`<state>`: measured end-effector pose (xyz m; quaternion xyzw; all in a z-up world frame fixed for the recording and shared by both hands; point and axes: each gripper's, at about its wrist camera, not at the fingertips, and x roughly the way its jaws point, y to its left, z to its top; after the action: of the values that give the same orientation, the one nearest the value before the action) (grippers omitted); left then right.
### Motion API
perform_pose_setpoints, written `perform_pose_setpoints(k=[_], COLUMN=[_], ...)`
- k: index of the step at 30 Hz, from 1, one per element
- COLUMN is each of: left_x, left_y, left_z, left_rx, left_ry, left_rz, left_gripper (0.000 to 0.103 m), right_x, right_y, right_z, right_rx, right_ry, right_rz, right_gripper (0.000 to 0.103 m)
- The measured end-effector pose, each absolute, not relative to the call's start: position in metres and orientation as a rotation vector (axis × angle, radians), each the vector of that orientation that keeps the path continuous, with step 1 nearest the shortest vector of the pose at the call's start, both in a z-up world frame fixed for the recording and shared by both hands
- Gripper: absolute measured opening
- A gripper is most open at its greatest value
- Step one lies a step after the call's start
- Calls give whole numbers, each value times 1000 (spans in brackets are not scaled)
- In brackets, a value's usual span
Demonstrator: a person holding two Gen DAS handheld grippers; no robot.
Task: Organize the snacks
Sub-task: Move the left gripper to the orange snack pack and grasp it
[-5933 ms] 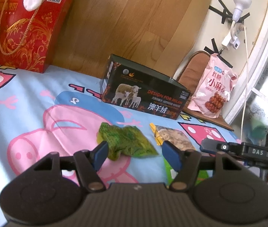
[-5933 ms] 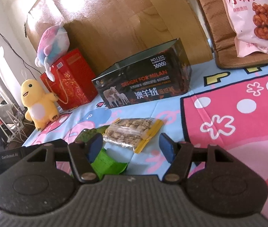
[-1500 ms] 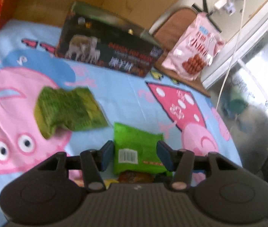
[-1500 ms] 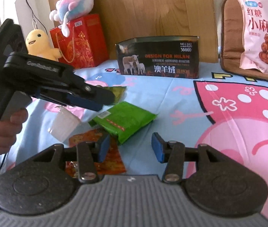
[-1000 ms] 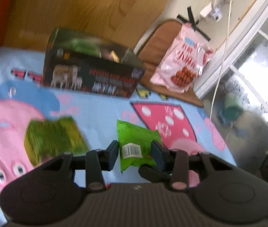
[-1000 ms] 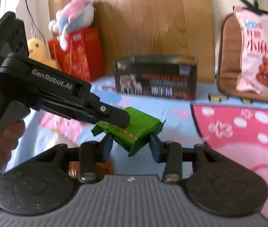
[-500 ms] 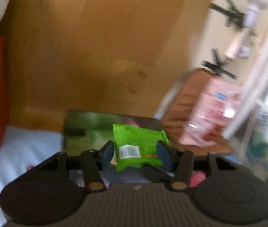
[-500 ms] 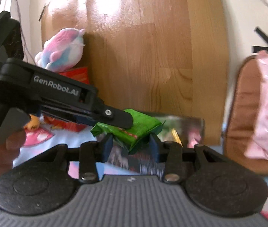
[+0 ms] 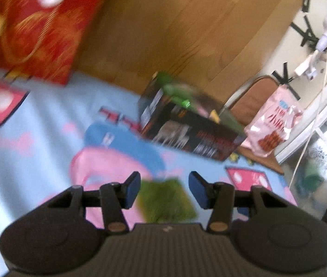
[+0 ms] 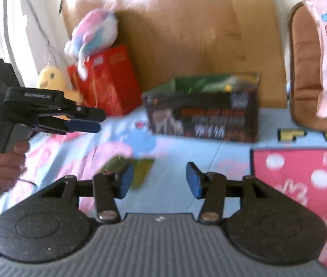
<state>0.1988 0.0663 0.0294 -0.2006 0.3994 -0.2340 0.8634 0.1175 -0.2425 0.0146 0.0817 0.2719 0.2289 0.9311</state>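
Both views blurred; rig in motion.

Change: half a second ago both grippers carried the bright green packet above the box. Now the left gripper (image 9: 164,189) is empty, fingers spread wide, nothing between the pads. The right gripper (image 10: 156,180) is likewise wide open and empty. The green packet (image 9: 178,93) now lies inside the box (image 9: 186,127), at its left end, showing over the rim; the right wrist view confirms green inside the open top (image 10: 193,83). Both grippers have drawn back and sit over the cloth (image 9: 47,124), short of the box.

Meaning, as I judge it: one more snack is stowed, hands are free for the next pick. The nearest candidate is the dark green packet (image 9: 166,199) flat on the cloth, just ahead of the left fingers; in the right wrist view it lies by the right gripper's left pad (image 10: 128,168).

Count, as far as blur allows:
- Box: one, open-topped, standing against the wooden board.
- Snacks in box: one green packet sure; a yellow scrap (image 9: 215,115) hints at a second. Beyond that I cannot tell.
- Loose snacks on cloth: one in view.
- Pink bag (image 9: 273,129): one, leaning on the brown cushion, right of the box.
- Red gift bag (image 9: 45,27): one.
- Plush toys: two (image 10: 94,34), (image 10: 52,80).
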Motion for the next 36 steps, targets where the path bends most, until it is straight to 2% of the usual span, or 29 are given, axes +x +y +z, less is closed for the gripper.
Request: perform_pose_setpoints(k=[8,11,13,14,15,17,18,24,29,33,36], left_x=[167,155,148,145,143,138,135,131,141,146,145], left_y=[73,70,68,67,67,68,68,61,34,8,-3], left_z=[16,15,14,14,13,14,15,32,39,37,33], left_rx=[-461,-461,-451,-449,-450,-458,-463,-440,-397,-351,-368], left_ry=[860,861,866,869,871,872,871,841,860,903,920], left_rz=[-535,-574,-585,-588,-588,-591,-593,-613,-665,-690,-728], left_gripper=[46,49,49,49,49,49,49,49,49,49,49], right_x=[88,70,59,52,44,32,30,50,46,41,50], right_y=[-226,-231,-229,-225,-220,-207,-202,-228,-251,-235,-231], right_z=[14,12,11,11,11,7,4,8,18,11,11], right_rx=[150,153,125,92,48,-44,-95,-227,-60,-74,-56], right_ry=[594,609,622,629,635,640,650,556,581,616,622], right_rz=[496,489,510,530,551,571,561,222,287,374,409], right_gripper=[53,56,70,85,92,88,77,76,75,58,55])
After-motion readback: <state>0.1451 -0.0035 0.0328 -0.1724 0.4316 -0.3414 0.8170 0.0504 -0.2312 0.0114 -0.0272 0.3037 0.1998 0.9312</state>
